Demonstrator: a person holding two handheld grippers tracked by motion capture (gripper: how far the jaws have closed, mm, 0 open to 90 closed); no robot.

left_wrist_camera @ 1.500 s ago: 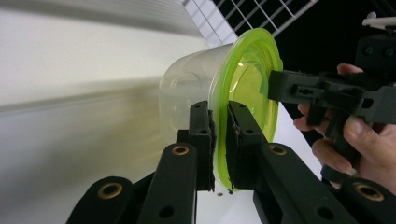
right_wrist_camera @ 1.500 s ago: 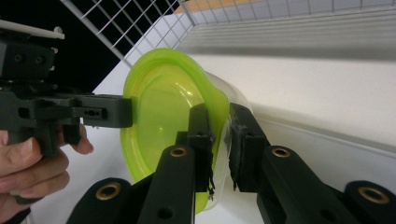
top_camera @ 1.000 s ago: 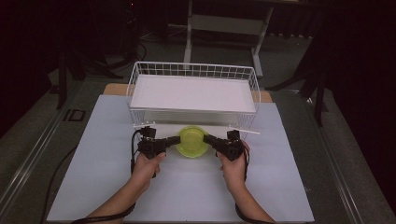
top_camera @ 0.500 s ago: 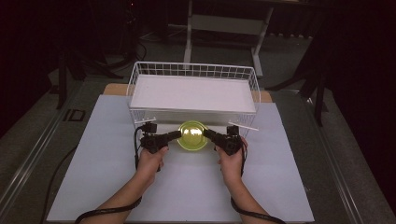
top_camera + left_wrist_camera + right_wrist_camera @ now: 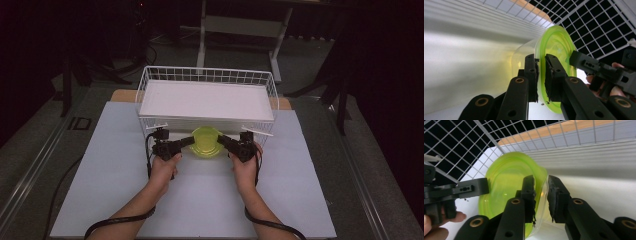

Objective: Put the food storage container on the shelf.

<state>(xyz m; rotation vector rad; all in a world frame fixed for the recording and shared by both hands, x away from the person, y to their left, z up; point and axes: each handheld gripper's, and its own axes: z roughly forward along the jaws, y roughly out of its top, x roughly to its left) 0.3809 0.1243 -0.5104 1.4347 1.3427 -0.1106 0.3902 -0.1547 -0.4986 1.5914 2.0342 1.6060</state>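
A clear tub with a lime-green lid (image 5: 206, 141) lies tipped on its side against the front of the white wire basket (image 5: 207, 75). My left gripper (image 5: 191, 141) comes from the left, and its jaws (image 5: 540, 58) are shut on the lid's rim (image 5: 556, 47). My right gripper (image 5: 221, 140) meets the tub from the right. Its jaws (image 5: 541, 178) have just been opening. The rim (image 5: 509, 185) stands between them, with a thin gap at one pad.
A white board (image 5: 205, 100) lies flat inside the basket. The basket stands at the far end of a pale mat (image 5: 200, 200) on the table. Both forearms come in from the near edge, and cables trail from the grippers.
Both hands have carried the tub away from the person, up to the basket's front wall. The tub now shows more of its lid, tipped toward the basket.
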